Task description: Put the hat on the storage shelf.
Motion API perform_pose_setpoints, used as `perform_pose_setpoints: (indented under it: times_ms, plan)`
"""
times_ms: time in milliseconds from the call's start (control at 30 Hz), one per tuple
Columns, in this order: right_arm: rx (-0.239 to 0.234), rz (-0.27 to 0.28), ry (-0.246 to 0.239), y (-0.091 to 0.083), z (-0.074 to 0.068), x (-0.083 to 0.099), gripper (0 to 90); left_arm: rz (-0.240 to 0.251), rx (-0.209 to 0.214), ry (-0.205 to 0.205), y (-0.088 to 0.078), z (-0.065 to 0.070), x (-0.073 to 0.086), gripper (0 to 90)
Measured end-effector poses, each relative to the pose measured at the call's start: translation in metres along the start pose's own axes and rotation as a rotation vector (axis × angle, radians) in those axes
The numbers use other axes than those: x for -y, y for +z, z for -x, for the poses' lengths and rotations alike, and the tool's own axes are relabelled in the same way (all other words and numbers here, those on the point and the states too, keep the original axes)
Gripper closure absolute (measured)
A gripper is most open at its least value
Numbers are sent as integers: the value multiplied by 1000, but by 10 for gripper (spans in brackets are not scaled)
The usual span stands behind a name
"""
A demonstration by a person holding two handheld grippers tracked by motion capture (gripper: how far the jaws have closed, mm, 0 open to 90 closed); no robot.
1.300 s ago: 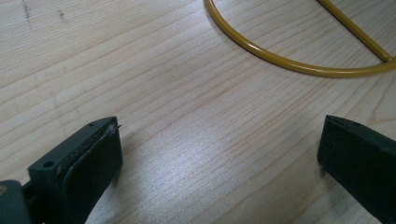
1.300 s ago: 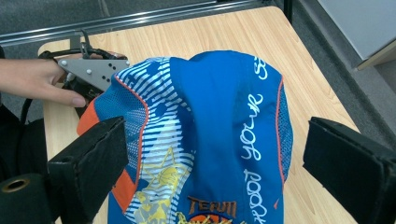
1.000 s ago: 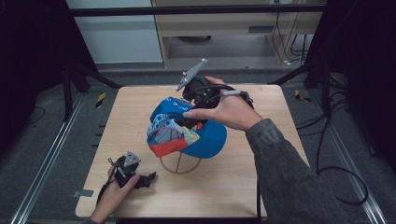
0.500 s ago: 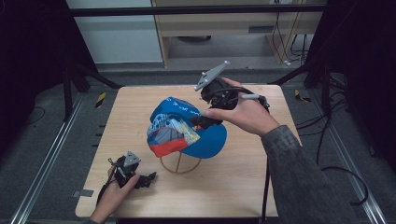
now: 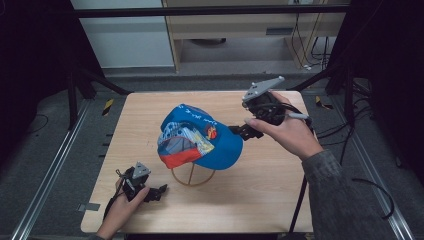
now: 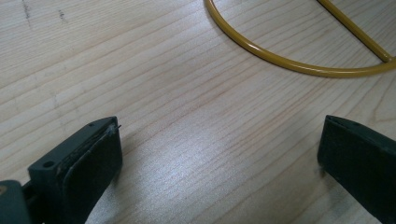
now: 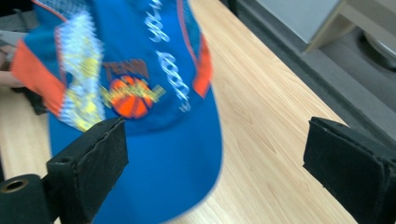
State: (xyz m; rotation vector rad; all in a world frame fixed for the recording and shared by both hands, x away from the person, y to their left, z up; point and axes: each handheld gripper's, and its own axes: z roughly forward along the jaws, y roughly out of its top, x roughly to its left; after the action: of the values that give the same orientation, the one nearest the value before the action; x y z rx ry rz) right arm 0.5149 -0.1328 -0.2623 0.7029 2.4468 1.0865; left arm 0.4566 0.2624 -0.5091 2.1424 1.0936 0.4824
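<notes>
A blue cap [image 5: 200, 137] with a red-edged front panel, pale printed patches and an orange basketball emblem is seen perched on a thin yellow wire stand [image 5: 192, 176] near the middle of the wooden table [image 5: 260, 200]; its brim is pointed toward four o'clock. The right gripper [image 5: 245, 131] is held just off the cap's three o'clock edge, its jaws spread wide and nothing pinched between them; in the right gripper view the brim [image 7: 154, 186] is seen blurred between the black pads. The left gripper [image 5: 159, 192] is rested low at the table's seven o'clock corner, well apart from the cap, jaws likewise spread, with bare pale wood grain and the stand's curved base ring [image 6: 280, 60] ahead of it. Open tabletop is left at twelve o'clock and along the near edge at five o'clock.
</notes>
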Motion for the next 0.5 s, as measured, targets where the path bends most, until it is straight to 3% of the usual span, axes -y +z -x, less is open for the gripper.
perform_pose_setpoints:
  times_ms: [100, 133, 367, 400, 500]
  plan:
    - [35, -5, 21, -3, 4, 10, 83, 2, 0, 3, 0, 0, 0, 0]
    - [65, 5, 56, -6, 9, 22, 93, 3, 0, 2, 0, 0, 0, 0]
    - [123, 23, 101, -11, 14, 56, 104, 2, 0, 2, 0, 0, 0, 0]
    - [142, 35, 119, -11, 15, 69, 108, 2, 0, 2, 0, 0, 0, 0]
    - [162, 43, 137, -9, 15, 85, 117, 3, -1, 3, 0, 0, 0, 0]
